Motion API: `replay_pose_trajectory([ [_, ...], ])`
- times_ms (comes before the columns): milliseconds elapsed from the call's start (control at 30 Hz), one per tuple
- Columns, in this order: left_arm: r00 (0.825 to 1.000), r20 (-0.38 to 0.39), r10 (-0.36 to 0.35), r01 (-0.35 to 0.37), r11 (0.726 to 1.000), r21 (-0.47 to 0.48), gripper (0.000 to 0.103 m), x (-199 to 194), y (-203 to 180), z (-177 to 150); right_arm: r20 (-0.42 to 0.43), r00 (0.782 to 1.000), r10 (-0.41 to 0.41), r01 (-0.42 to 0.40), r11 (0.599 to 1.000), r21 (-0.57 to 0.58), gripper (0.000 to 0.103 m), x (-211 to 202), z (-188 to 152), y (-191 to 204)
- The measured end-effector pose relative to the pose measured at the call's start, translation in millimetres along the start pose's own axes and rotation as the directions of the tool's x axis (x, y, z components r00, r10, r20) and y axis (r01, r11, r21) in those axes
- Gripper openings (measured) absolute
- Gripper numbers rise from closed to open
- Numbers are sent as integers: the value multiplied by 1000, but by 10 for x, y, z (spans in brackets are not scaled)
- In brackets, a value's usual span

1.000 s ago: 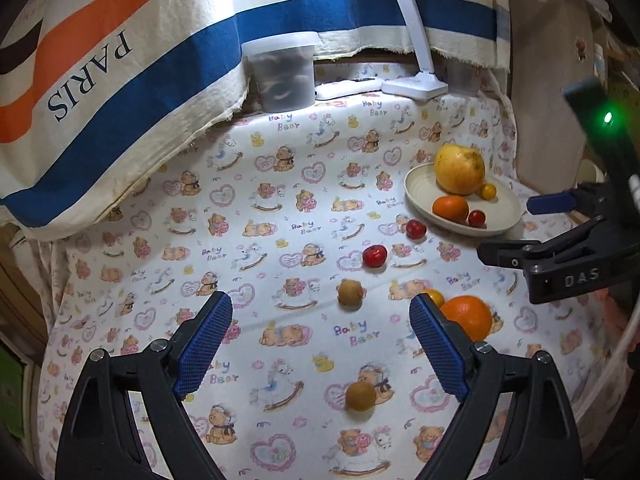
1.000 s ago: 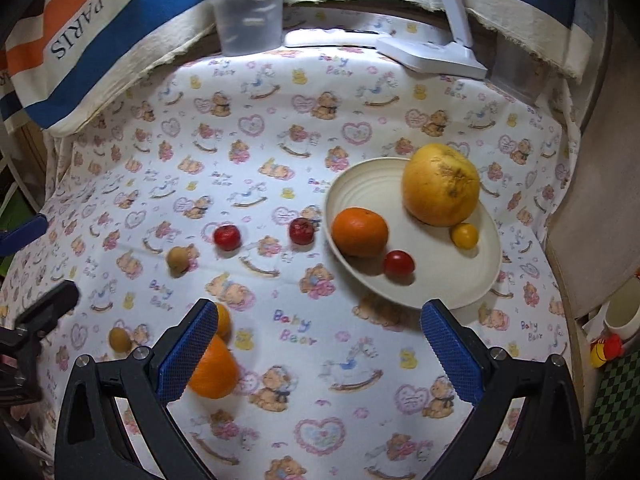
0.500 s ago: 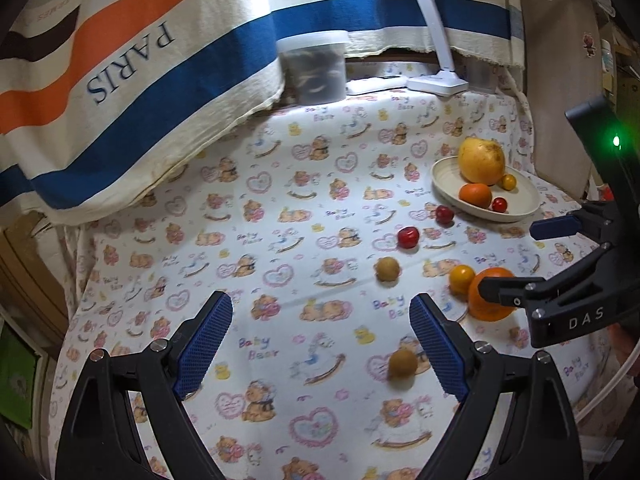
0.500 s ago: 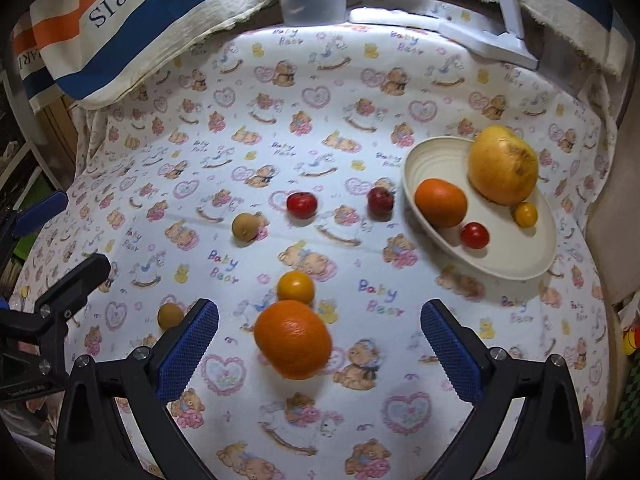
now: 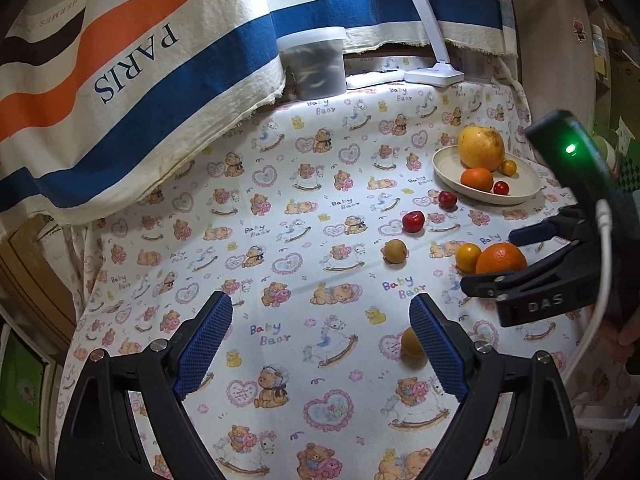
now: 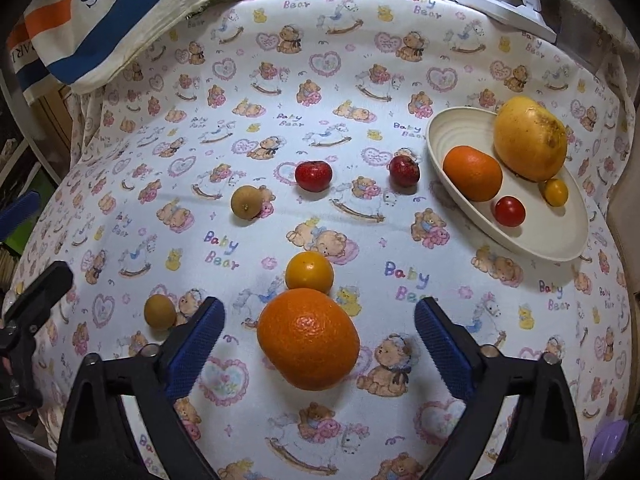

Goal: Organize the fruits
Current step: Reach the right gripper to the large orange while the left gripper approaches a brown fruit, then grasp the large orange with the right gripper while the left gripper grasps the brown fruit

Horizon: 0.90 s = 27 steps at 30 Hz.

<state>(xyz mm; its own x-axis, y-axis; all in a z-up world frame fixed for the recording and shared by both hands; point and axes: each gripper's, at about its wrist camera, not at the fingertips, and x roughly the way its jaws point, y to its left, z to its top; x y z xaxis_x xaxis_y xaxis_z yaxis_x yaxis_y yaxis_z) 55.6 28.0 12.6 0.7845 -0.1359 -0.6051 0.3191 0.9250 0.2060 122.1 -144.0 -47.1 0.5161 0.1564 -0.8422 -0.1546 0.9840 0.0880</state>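
Bear-print worktop (image 6: 360,80) sliding back as I'm closing in: right gripper (image 6: 318,334) fingers wide open, now straddling the big orange (image 6: 308,338), nothing gripped. Left gripper (image 5: 320,336) idling open. Plate (image 6: 532,240) waiting far right.

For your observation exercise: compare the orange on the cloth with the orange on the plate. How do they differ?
The loose orange lies on the tablecloth between the open right tongs; the plated orange sits in the plate beside a yellow grapefruit. The loose orange touches a small yellow-orange fruit. Both are round and orange.
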Motion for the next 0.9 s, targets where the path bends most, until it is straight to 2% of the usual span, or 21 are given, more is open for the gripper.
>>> replay_pose_trajectory([
  [100, 1000, 0, 9, -9, 1000, 9, 90, 10, -4, -19, -24, 1000, 15, -14, 1000, 11, 83, 87, -19, 5],
  [233, 1000, -7, 14, -13, 1000, 23, 90, 58, -28, -50, -26, 1000, -3, 3, 1000, -6, 82, 134, -21, 35],
  [333, 1000, -25, -7, 8, 1000, 17, 89, 99, -32, -70, -11, 999, -38, 37, 999, -23, 70, 145, -14, 51],
  [367, 1000, -28, -12, 12, 1000, 14, 90, 107, -34, -74, -6, 999, -48, 48, 998, -29, 63, 142, -8, 55],
  [467, 999, -32, -3, 4, 1000, 19, 90, 119, -39, -61, -6, 999, -35, 34, 997, -66, 48, 150, 41, 99],
  [733, 999, -36, -18, 18, 1000, -6, 90, 73, 16, 17, 10, 1000, -14, 15, 998, -63, 46, 74, 97, 110],
  [900, 995, -80, -66, 63, 997, -42, 90, 113, 42, 43, 5, 1000, 3, -3, 999, -36, 46, 28, 122, 61],
])
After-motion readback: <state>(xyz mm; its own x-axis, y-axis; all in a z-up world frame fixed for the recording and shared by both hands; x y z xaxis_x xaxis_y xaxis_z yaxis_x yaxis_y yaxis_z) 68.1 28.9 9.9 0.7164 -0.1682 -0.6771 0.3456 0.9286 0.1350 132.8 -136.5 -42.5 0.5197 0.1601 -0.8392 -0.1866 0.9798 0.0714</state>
